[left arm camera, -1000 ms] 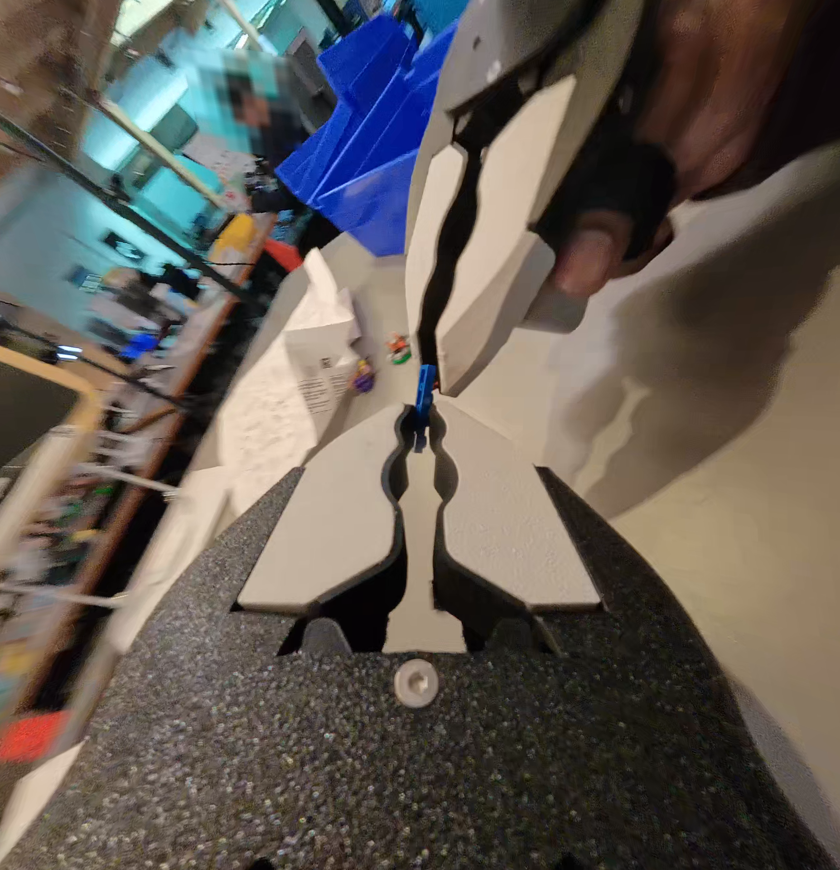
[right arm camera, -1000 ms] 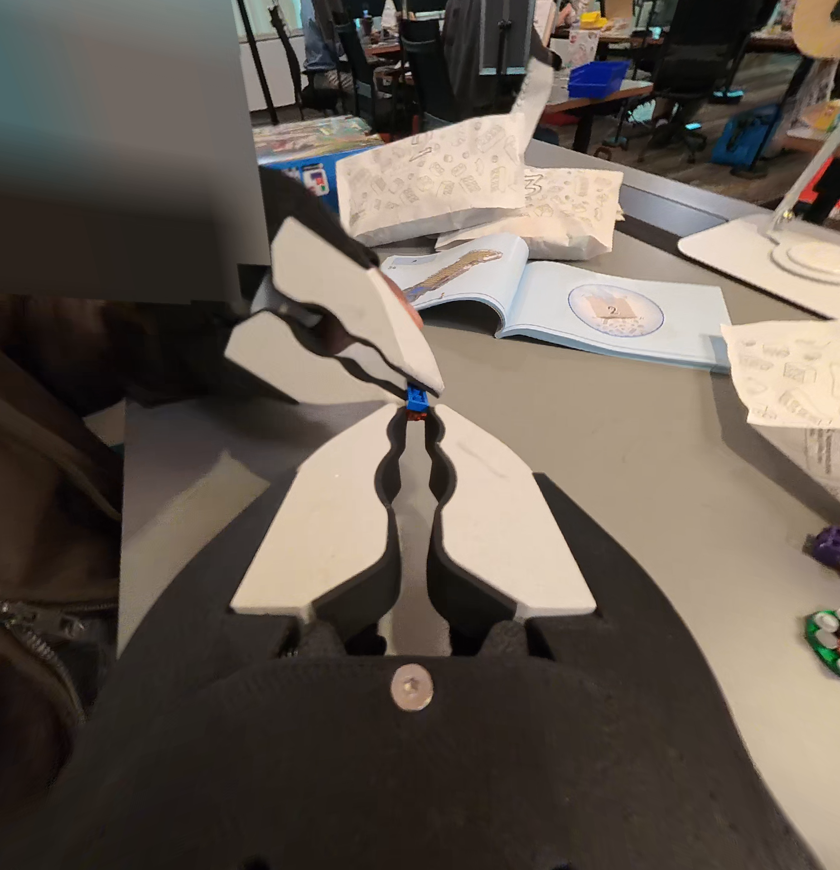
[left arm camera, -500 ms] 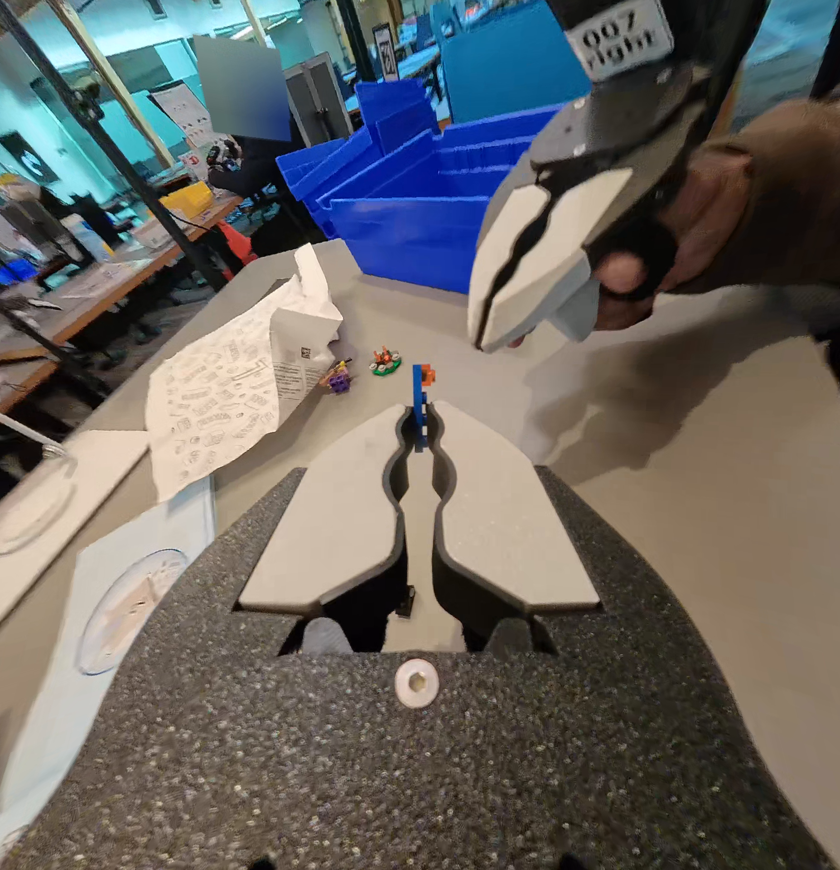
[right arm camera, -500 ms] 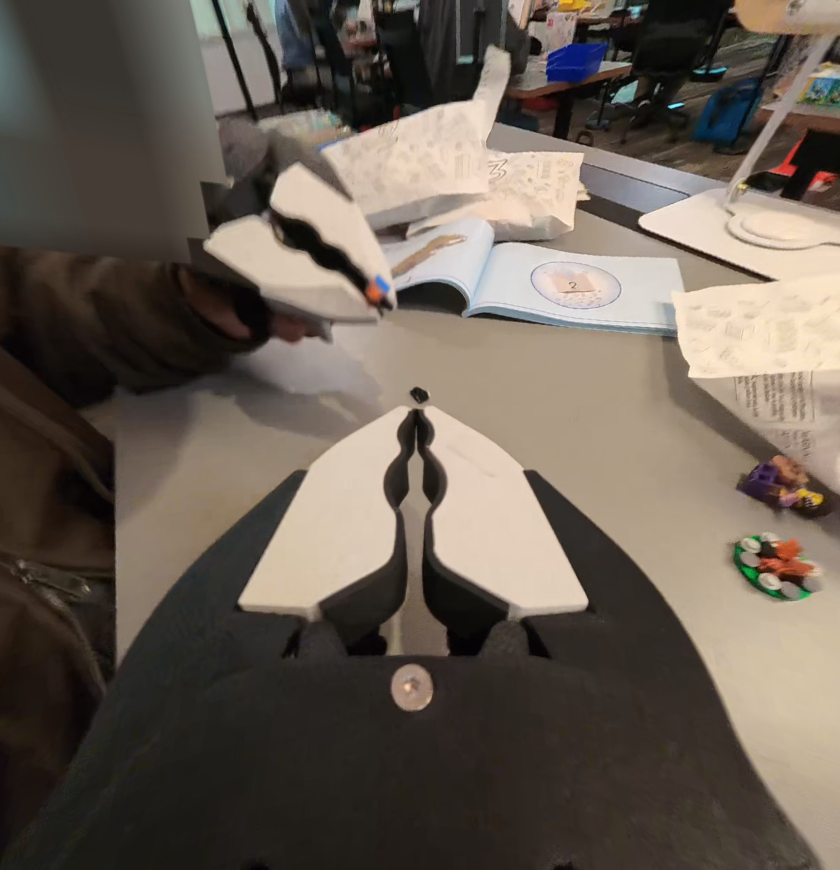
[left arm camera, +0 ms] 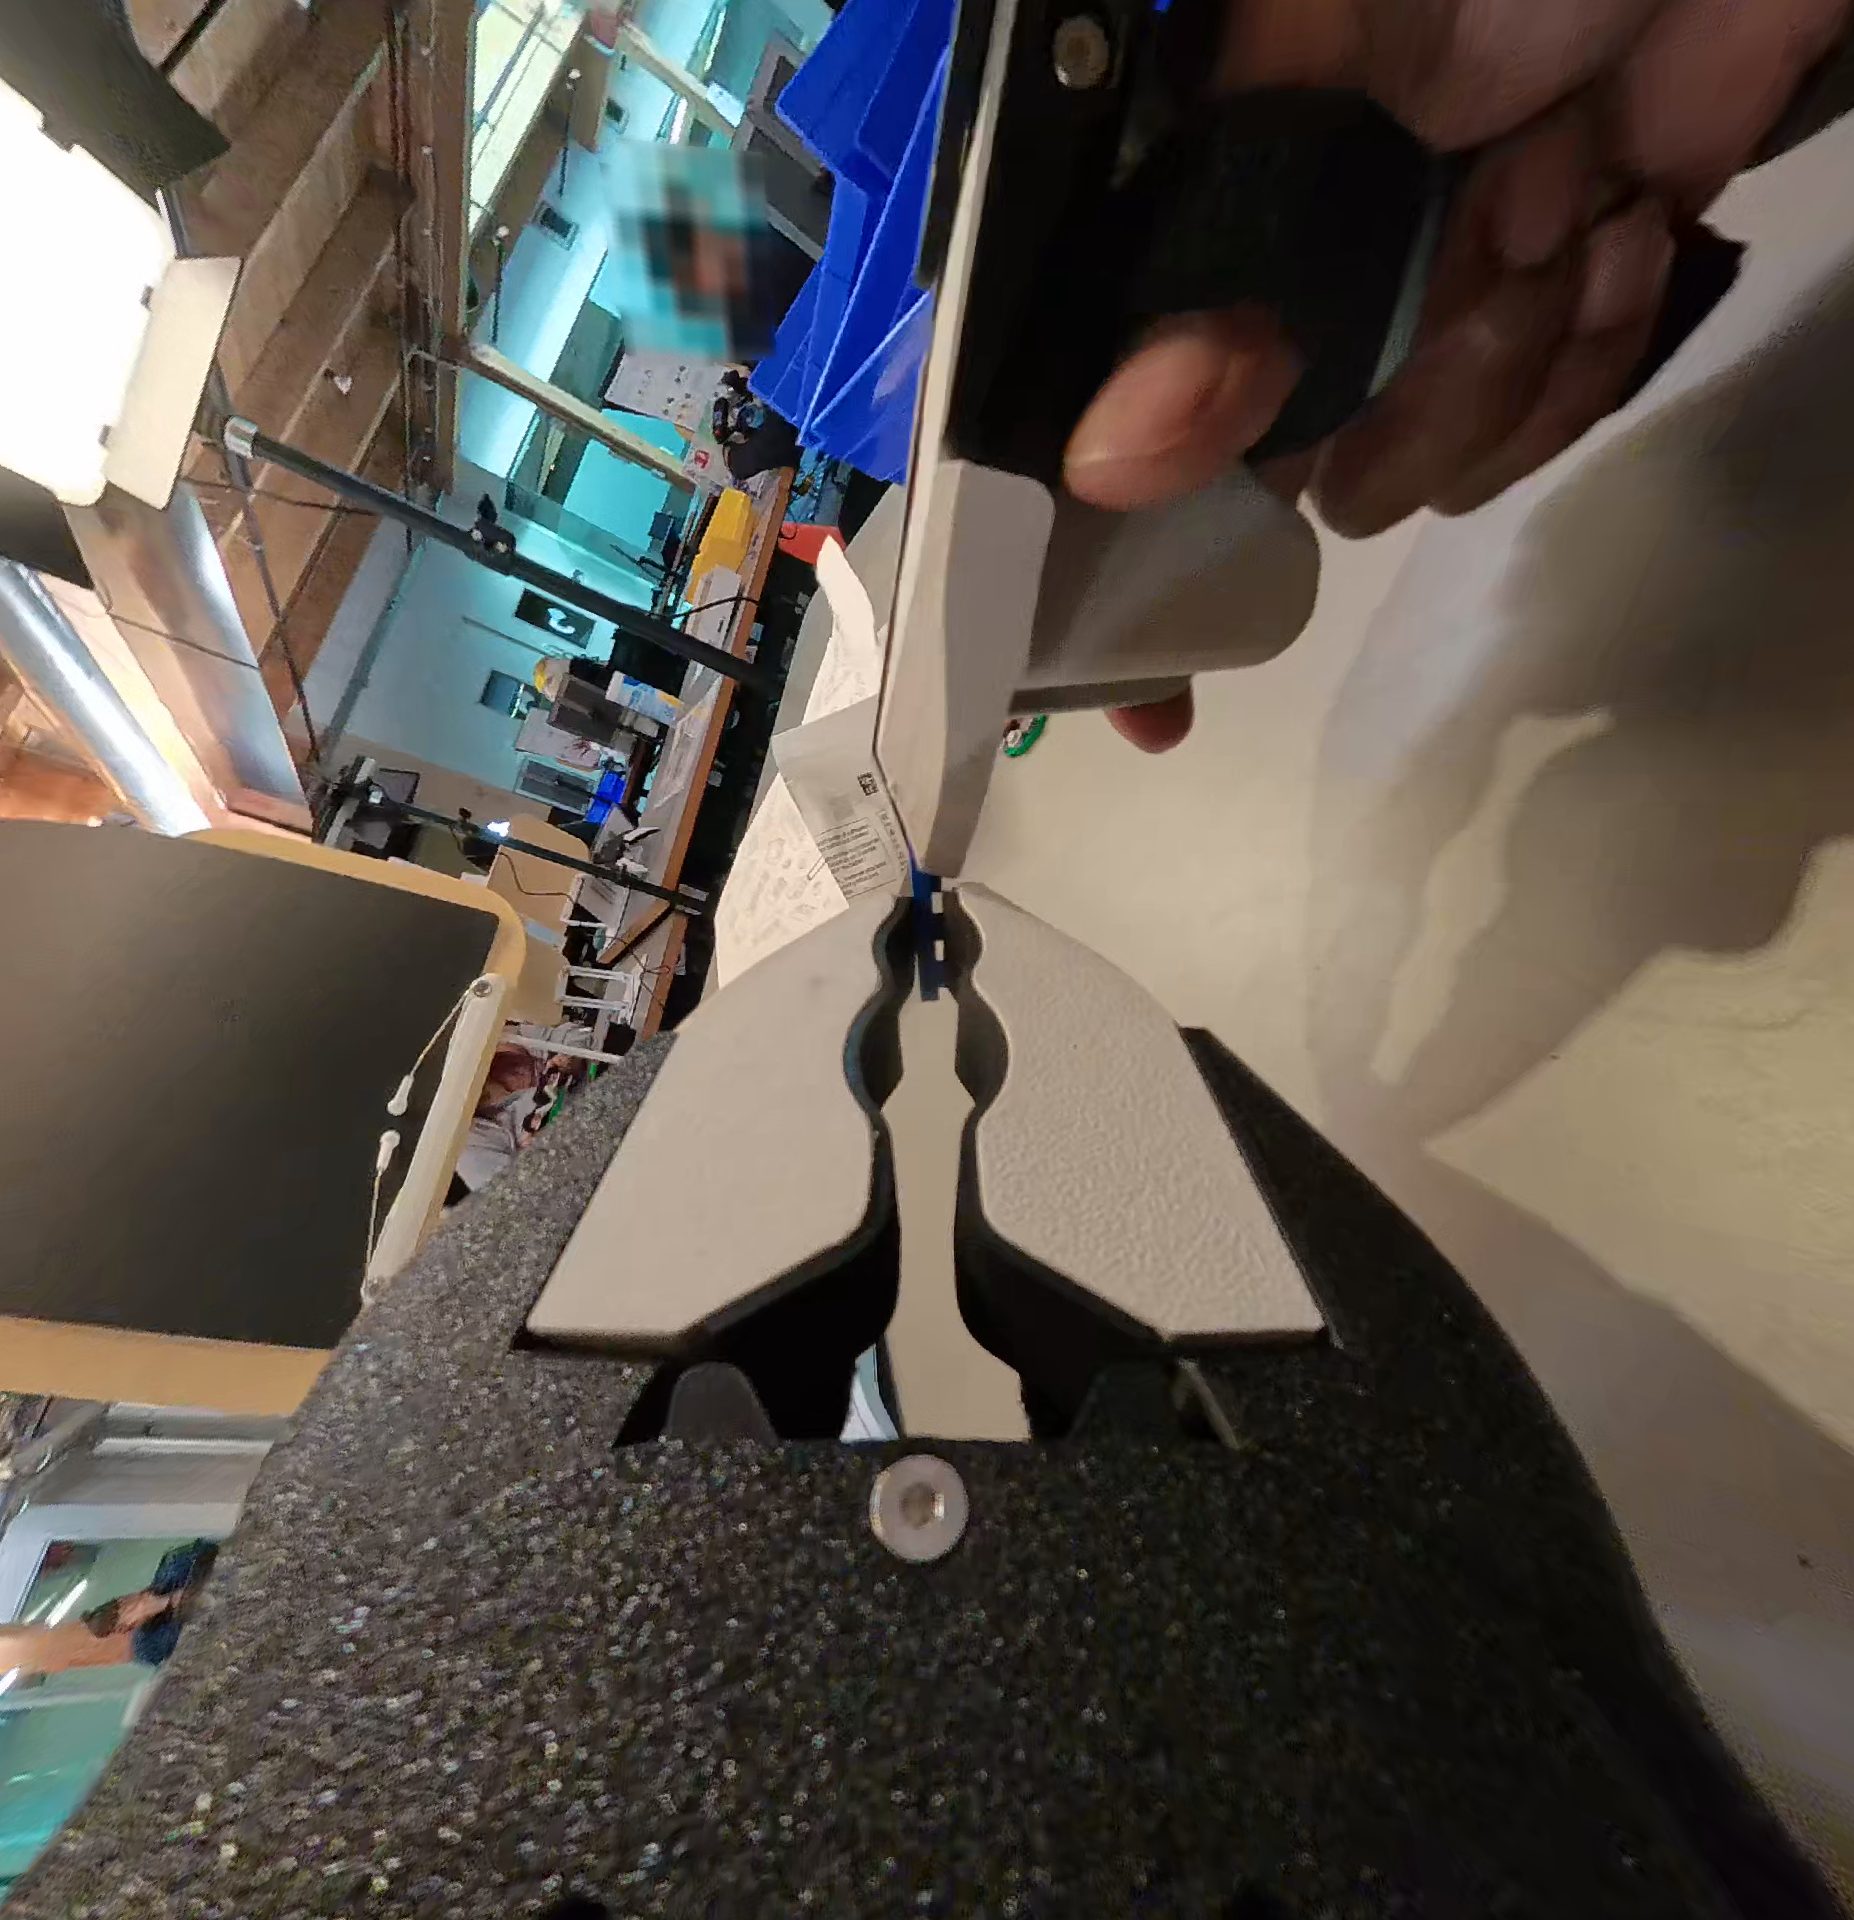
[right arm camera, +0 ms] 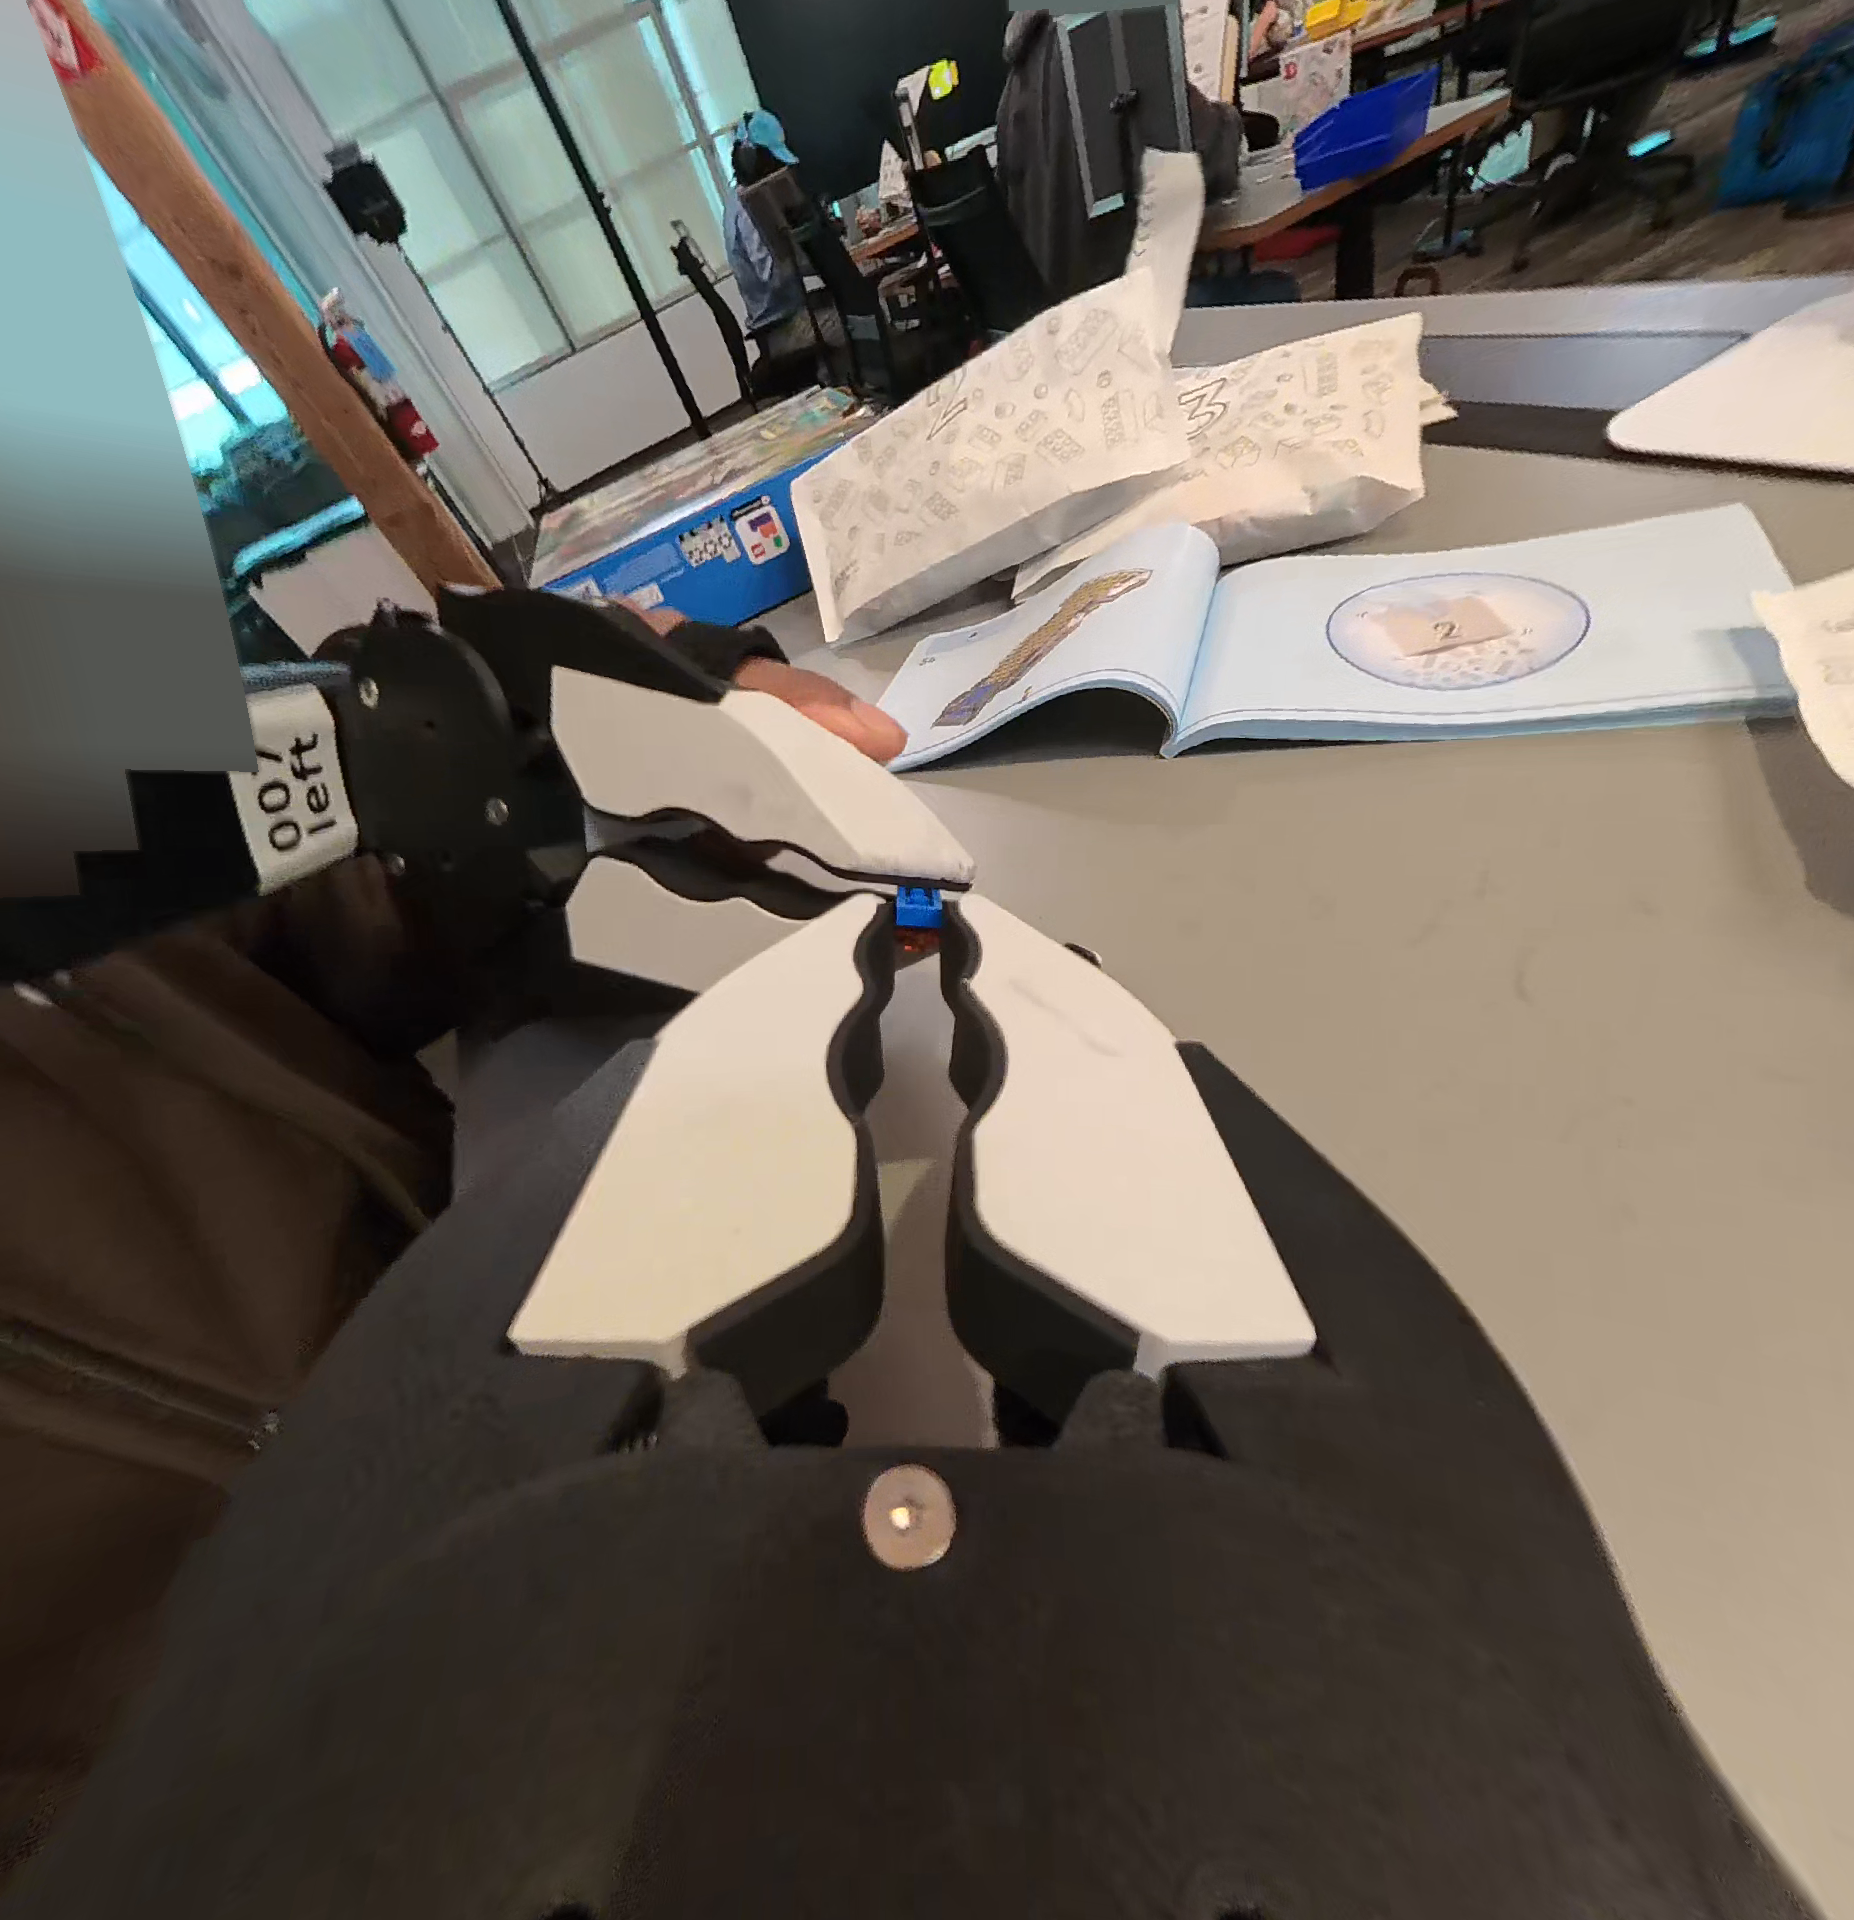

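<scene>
Two grippers tip to tip — left gripper [left arm camera: 931,914] pinching blue brick [left arm camera: 929,951], right gripper [right arm camera: 918,914] too.

Two white-fingered claws show, the left claw [left arm camera: 933,914] and the right claw [right arm camera: 918,914], each gripped by one hand [left arm camera: 1505,260]. One small blue plastic brick piece [right arm camera: 918,910] sits between them, with one tiny orange-red piece [right arm camera: 912,941] under it. On the grey desk [right arm camera: 1422,1039] lie one open pale-blue instruction booklet [right arm camera: 1422,644], two printed white paper bags [right arm camera: 1006,468] side by side, and one blue cardboard box [right arm camera: 694,520]. A stack of blue plastic bins [left arm camera: 850,260] stands beyond; their count is unclear.
</scene>
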Motion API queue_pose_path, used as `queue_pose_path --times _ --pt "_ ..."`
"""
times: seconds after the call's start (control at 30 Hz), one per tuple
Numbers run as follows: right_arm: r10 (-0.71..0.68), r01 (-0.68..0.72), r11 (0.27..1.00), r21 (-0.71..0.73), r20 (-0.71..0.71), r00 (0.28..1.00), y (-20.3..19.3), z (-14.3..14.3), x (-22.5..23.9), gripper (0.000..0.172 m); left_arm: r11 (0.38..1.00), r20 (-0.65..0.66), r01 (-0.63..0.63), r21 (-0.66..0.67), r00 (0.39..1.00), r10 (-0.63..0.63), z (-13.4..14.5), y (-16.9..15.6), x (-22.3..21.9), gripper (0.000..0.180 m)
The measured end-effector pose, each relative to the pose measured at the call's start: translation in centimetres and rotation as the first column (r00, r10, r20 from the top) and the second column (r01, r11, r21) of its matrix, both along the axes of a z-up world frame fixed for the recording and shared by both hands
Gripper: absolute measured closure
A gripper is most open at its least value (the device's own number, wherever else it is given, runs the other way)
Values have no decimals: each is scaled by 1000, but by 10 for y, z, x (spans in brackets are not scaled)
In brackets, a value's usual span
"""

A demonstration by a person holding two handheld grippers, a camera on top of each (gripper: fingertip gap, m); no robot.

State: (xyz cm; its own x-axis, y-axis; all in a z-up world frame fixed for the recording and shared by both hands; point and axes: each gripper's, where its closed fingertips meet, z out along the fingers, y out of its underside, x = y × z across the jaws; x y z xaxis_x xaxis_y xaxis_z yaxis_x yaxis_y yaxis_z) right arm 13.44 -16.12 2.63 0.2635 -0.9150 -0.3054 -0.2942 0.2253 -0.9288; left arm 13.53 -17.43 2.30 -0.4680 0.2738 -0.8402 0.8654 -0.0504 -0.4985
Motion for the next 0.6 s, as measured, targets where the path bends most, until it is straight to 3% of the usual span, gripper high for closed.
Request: queue_pose_path --times 0.03,0.1,0.17,0.23,0.43,0.6 --pt "13 -13 999 -47 4 1000 1 -1 -1 163 1000 -17 15 19 1000 -15 -1 1 -1 176" --pt "30 -29 988 -152 10 999 2 -2 -4 163 992 -190 82 96 980 -62 -1 3 -5 175" --pt "45 -36 970 -240 29 999 3 1 -6 163 973 -375 167 158 922 -98 3 5 -8 174" --pt "62 -47 946 -320 38 997 5 3 -8 163 953 -479 229 197 871 -111 3 7 -12 174" --pt "101 -84 904 -420 19 995 6 -3 -14 162 864 -706 394 314 706 -65 -5 11 -20 174" --pt "114 -103 880 -464 -4 993 6 -6 -18 162 801 -798 479 360 603 -2 -8 14 -24 174"
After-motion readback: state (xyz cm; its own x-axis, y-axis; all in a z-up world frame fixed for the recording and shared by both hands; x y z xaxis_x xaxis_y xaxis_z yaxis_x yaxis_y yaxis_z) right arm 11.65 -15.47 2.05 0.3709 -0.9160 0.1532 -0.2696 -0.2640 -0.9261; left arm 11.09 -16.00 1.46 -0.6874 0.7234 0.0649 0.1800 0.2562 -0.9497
